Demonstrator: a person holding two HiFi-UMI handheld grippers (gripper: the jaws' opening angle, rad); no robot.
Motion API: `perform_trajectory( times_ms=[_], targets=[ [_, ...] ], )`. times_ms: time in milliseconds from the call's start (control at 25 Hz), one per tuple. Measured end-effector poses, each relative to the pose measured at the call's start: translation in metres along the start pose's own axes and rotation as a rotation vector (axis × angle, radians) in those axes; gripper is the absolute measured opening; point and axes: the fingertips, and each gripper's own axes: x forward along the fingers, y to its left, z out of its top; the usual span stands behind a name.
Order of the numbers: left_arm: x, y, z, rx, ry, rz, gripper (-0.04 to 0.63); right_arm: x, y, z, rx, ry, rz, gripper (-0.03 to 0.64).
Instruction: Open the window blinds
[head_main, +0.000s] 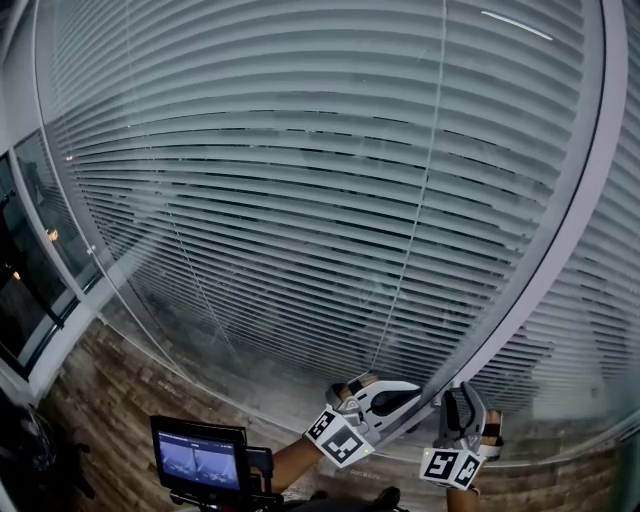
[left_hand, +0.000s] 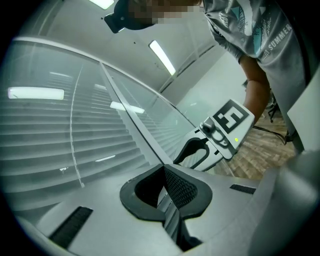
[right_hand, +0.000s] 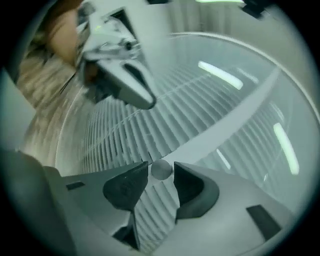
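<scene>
Right gripper (right_hand: 161, 172) pinches a small round knob (right_hand: 160, 169); left gripper (left_hand: 164, 172) is closed, empty. Lowered blinds (head_main: 300, 200) stand above wood-plank flooring (head_main: 110, 390).

Left tool (right_hand: 136, 90) blurred; small ball (right_hand: 160, 169) in right tool (right_hand: 161, 173) unidentifiable.

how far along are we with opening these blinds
Done: nothing visible. The blinds hang full length, with the slats tilted nearly shut.
In hand: the right gripper has its jaws on either side of a small round knob by the frame; a firm grip isn't clear. The left gripper is shut and empty.
Left: probably working the knob until the slats open.
</scene>
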Motion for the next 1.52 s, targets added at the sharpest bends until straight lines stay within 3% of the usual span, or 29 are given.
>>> perform_trajectory(
  times_ms=[80,160,320,440,520,560,640,800,880,1000,1520],
  targets=[
    [-0.002,0.000,-0.001,0.000,0.005,0.001,0.005,-0.004,-0.005,-0.003,0.354,-0.021,-0.003,0.120],
    [-0.006,0.001,-0.004,-0.005,0.013,0.008,0.005,-0.006,-0.007,-0.007,0.545,-0.026,-0.022,0.120],
    [-0.008,-0.001,-0.006,-0.007,0.019,0.011,0.005,0.000,-0.008,-0.009,0.705,-0.031,-0.014,0.120],
    [-0.006,-0.001,-0.006,-0.003,0.017,0.003,0.005,0.002,-0.008,-0.009,0.727,-0.023,-0.023,0.120],
    [-0.005,-0.001,-0.009,-0.004,0.016,0.001,0.005,0.004,-0.005,-0.009,0.653,-0.011,-0.029,0.118],
    [-0.005,-0.001,-0.011,-0.006,0.015,0.001,0.005,0.005,-0.003,-0.009,0.561,0.004,-0.035,0.118],
    [-0.004,-0.001,-0.011,-0.009,0.014,0.000,0.005,0.005,-0.002,-0.007,0.296,0.049,-0.055,0.118],
    [0.001,0.001,-0.006,-0.011,0.009,-0.009,0.005,0.006,0.000,-0.006,-0.371,0.132,-0.076,0.118],
    [0.003,0.002,-0.005,-0.011,0.008,-0.011,0.005,0.007,0.001,-0.006,-0.572,0.119,-0.065,0.118],
    [0.004,0.002,-0.005,-0.012,0.005,-0.012,0.005,0.006,0.002,-0.006,-0.653,0.082,-0.048,0.118],
    [0.007,0.000,-0.005,-0.010,0.007,-0.020,0.005,0.006,0.001,-0.006,-0.589,0.061,-0.042,0.118]
  ],
)
